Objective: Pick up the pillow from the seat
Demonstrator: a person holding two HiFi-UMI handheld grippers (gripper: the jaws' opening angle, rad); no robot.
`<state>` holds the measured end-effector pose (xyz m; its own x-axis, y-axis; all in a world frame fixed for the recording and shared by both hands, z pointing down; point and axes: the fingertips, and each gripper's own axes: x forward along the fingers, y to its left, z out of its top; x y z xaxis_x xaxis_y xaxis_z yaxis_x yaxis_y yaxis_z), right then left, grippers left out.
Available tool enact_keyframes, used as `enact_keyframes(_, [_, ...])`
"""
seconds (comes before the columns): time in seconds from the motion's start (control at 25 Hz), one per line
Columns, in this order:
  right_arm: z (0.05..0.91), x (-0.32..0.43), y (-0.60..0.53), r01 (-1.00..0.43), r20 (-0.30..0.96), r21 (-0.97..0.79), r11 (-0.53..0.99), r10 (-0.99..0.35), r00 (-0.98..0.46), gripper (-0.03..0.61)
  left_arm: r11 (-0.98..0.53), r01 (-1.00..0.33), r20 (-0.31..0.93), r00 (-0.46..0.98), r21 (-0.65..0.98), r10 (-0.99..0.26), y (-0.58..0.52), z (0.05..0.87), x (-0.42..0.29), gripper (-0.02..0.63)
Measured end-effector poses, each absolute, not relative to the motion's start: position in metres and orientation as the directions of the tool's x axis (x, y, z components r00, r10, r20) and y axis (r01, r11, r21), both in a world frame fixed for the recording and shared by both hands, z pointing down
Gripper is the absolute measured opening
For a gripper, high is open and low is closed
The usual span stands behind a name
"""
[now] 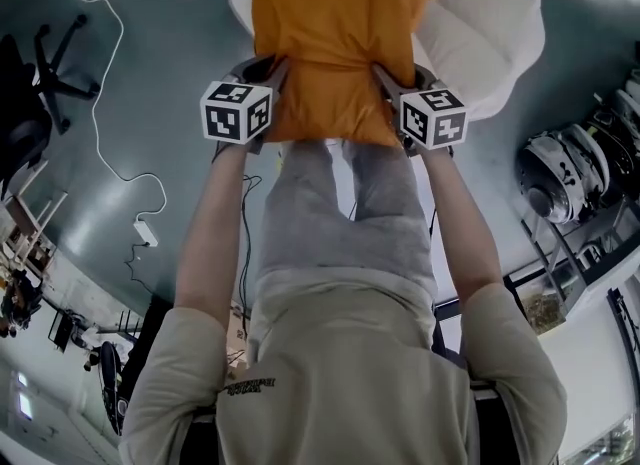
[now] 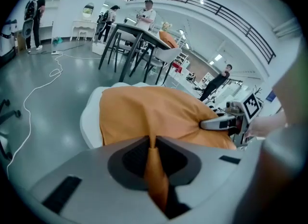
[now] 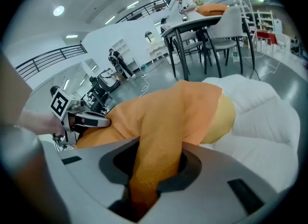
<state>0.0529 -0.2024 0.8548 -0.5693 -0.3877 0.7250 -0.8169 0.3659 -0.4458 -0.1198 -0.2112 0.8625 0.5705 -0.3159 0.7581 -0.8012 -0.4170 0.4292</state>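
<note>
An orange pillow [image 1: 340, 43] lies on a white cushioned seat [image 1: 490, 43] in front of me. My left gripper [image 1: 272, 78] grips its left side and my right gripper [image 1: 392, 83] its right side. In the left gripper view a thin fold of the pillow [image 2: 154, 117] is pinched between the shut jaws of the left gripper [image 2: 154, 143], and the right gripper [image 2: 226, 121] bites the far edge. In the right gripper view a thicker bunch of the pillow [image 3: 168, 117] fills the jaws of the right gripper [image 3: 156, 155]. The left gripper [image 3: 82, 119] shows across it, and the seat [image 3: 260, 117] beyond.
A black office chair [image 1: 40, 63] stands at the left, with a white cable [image 1: 120, 153] and adapter [image 1: 146, 233] on the grey floor. Equipment [image 1: 565, 178] crowds the right. A dark table with chairs [image 2: 139, 45] and several people stand beyond the seat.
</note>
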Motion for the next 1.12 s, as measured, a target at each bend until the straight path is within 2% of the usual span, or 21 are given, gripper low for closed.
enact_keyframes(0.24, [0.770, 0.066, -0.208, -0.827, 0.678, -0.373, 0.420, -0.486, -0.552, 0.112, -0.467, -0.778, 0.711, 0.602, 0.420, -0.364, -0.221, 0.778, -0.105, 0.043])
enact_keyframes(0.52, [0.618, 0.075, -0.230, -0.840, 0.568, -0.251, 0.480, -0.630, -0.530, 0.112, -0.551, -0.766, 0.610, 0.619, 0.331, -0.494, -0.248, 0.630, -0.097, 0.043])
enact_keyframes(0.84, [0.419, 0.093, -0.250, -0.866, 0.348, -0.105, 0.488, -0.798, -0.492, 0.112, -0.653, -0.744, 0.423, 0.643, 0.145, -0.638, -0.281, 0.425, -0.077, 0.044])
enact_keyframes(1.12, [0.260, 0.110, -0.242, -0.874, 0.128, 0.053, 0.483, -0.871, -0.473, 0.114, -0.682, -0.731, 0.217, 0.667, 0.010, -0.713, -0.279, 0.267, -0.060, 0.044])
